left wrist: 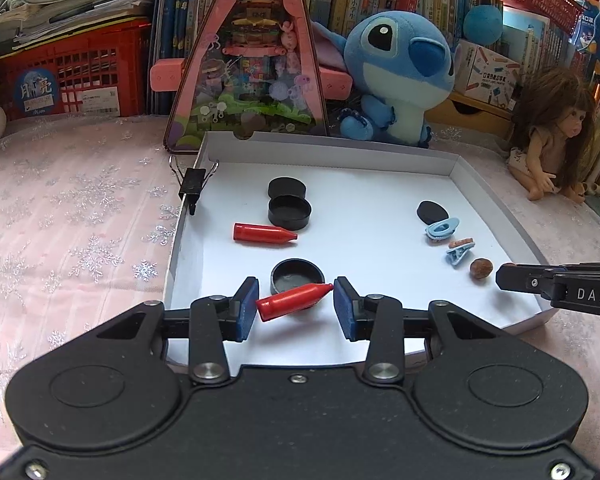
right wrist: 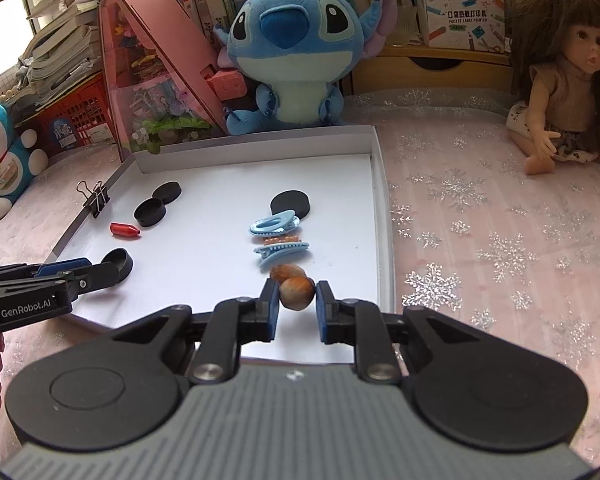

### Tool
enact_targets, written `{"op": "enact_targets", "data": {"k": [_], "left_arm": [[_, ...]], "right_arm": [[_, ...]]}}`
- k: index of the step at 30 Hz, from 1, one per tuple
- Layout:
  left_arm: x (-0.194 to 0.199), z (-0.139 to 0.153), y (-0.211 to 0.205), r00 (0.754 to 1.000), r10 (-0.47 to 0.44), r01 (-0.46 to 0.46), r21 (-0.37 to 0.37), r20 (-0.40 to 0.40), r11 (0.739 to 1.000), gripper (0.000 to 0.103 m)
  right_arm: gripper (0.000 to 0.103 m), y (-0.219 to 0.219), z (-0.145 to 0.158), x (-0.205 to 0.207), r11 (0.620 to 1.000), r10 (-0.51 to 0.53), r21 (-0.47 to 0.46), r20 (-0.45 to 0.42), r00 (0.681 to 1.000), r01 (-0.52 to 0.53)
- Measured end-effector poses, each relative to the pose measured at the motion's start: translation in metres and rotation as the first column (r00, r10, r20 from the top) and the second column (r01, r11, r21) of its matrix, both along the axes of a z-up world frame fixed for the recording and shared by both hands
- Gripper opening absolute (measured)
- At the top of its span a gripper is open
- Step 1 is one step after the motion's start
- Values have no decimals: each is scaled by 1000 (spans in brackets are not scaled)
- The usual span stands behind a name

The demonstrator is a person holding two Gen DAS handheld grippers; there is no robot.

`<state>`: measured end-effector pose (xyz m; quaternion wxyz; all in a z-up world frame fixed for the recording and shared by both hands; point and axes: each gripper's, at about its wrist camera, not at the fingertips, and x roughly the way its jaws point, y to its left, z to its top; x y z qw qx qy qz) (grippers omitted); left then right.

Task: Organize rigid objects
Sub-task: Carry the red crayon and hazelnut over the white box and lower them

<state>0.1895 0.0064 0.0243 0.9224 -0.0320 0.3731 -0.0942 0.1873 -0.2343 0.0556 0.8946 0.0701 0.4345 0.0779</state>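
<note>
Now left fingers (left wrist: 254,304) clamp red crayon (left wrist: 294,301) — right fingers (right wrist: 274,300) pinch hazelnut (right wrist: 297,293)

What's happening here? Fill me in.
A person is sorting small things in a white tray with two handheld grippers. The left gripper holds a red crayon-shaped piece above a black cap. The right gripper is shut on a brown nut, near another nut and two blue clips.
</note>
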Motion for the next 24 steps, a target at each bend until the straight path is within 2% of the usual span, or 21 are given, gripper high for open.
{"op": "enact_targets", "data": {"k": [12,24], "left_arm": [[7,-5,-2,999,12,-14,35,34,999,38],[6,-5,-3,999,10,-12,40,41,999,39]], "right_arm": [[23,1,-7,7,1000,-14,4,-16,1000,14],[23,3,-10,8,1000,-15,-4,-18,1000,15]]}}
